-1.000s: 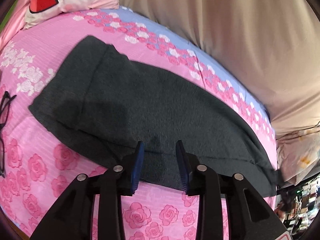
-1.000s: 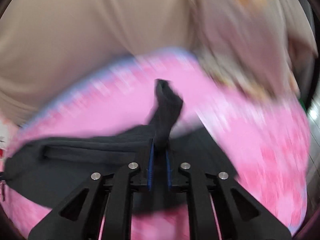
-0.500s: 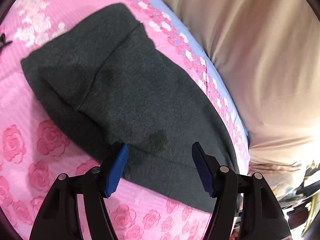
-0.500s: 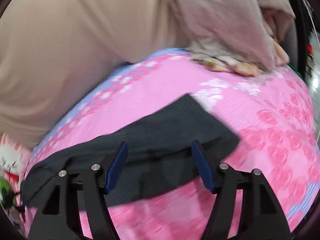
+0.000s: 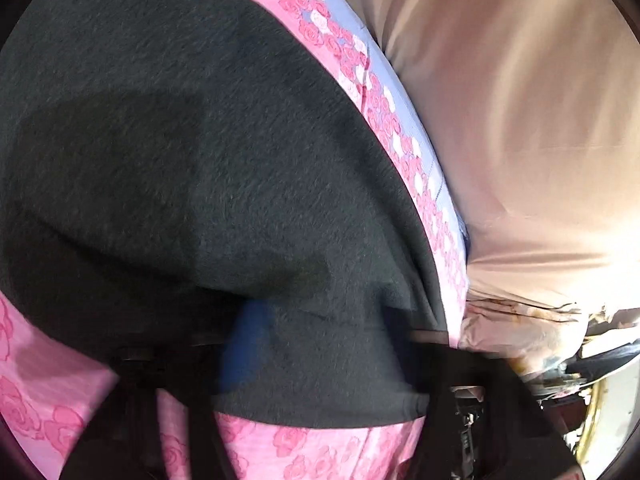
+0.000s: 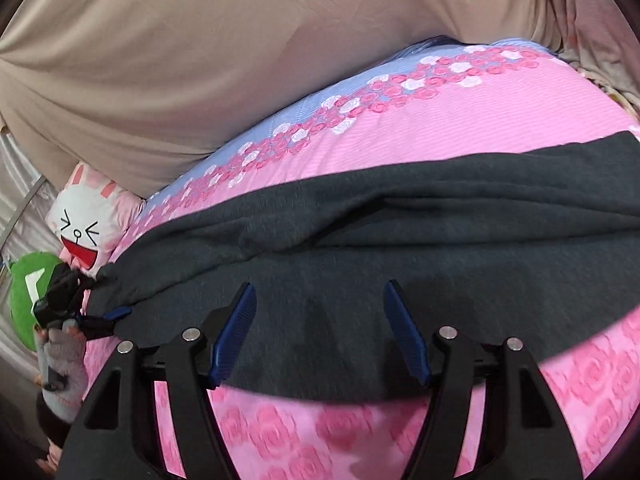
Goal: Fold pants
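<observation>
1. Left wrist view is super smeary. The dark grey pants (image 5: 200,140) fill nearly the whole picture and run off its left and top edges, so there's no seeing where they end.
2. The left tool (image 5: 320,340) sits at the near hem of the pants. Only one blue pad (image 5: 244,344) shows as a fuzzy smudge, and the other finger is just a dark shape. Its jaws have just been closing with a hump of pants fabric between them, but I honestly can't tell if they're pinching it.
3. Right of the pants there's a strip of the pink rose bed sheet (image 5: 400,140), then a beige drape (image 5: 500,120).
4. The right wrist view is much clearer. Far left of the pants are a green plush thing (image 6: 24,300), cut by the frame, and a bunny pillow (image 6: 86,224).
5. Same corner: a gloved hand (image 6: 60,356) holds the left tool at the left end of the pants. It's tiny here, so the grip is unreadable.
6. The pants lie flat across the bed as a long band with a soft ridge along the middle, and the right end is cut off.
7. The right tool (image 6: 316,332) hangs over the near edge of the pants. Its jaws have just been opening and now stand wide, nothing pinched.
</observation>
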The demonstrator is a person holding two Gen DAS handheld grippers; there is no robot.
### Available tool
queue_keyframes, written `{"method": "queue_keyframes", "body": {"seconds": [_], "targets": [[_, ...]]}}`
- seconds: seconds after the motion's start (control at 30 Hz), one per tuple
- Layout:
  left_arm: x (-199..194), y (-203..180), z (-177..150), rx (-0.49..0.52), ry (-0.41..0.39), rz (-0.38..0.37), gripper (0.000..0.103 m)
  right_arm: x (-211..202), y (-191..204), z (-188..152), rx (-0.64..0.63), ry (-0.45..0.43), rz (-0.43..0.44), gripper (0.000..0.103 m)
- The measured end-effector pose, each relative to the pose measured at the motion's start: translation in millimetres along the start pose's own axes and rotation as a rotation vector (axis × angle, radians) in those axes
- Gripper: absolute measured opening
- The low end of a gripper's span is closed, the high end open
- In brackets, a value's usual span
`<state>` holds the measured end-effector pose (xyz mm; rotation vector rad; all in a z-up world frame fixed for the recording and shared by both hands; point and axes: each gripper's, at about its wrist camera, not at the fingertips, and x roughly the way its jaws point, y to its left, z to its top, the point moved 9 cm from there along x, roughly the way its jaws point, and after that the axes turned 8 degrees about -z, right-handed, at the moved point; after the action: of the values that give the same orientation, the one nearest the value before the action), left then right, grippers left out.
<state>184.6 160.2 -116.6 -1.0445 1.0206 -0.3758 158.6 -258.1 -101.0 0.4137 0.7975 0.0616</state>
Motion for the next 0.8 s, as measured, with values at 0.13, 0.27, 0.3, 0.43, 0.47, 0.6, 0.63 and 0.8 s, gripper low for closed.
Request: {"method": "queue_keyframes", "body": {"seconds": [0.13,0.27,0.3,0.43,0.47,0.6,0.63,0.8], "targets": [[-12,-4,2,0.027,0.01,0.012,0.0,19,4,16,0.059,0.03,0.048,0.064],[-28,-12,7,0.057,-0.001,0.015,0.0,46,6,25,0.095,0.066,0.051,0.017],[-32,-14,8,0.062,-0.003,0.018,0.0,51,2,24,0.103,0.08,0.028,0.003],[-46,-14,0,0.08,0.03,0.032,0.0,14,11,8,0.042,0.024,0.047,0.003],[-42,-16,0,0.093,0.038,0.047,0.0,0,12,-1,0.016,0.011,0.046,0.002],[-46,6,-23,0.144,0.093,0.143,0.0,-21,3,-46,-0.025,0.053,0.022,0.003],[-39,13,-27,0.147,0.115,0.163,0.0,-12,-3,-57,-0.035,0.087,0.0,0.003],[-36,29,-30,0.101,0.094,0.117,0.007,-25,-1,-49,-0.052,0.058,-0.033,0.013]]}}
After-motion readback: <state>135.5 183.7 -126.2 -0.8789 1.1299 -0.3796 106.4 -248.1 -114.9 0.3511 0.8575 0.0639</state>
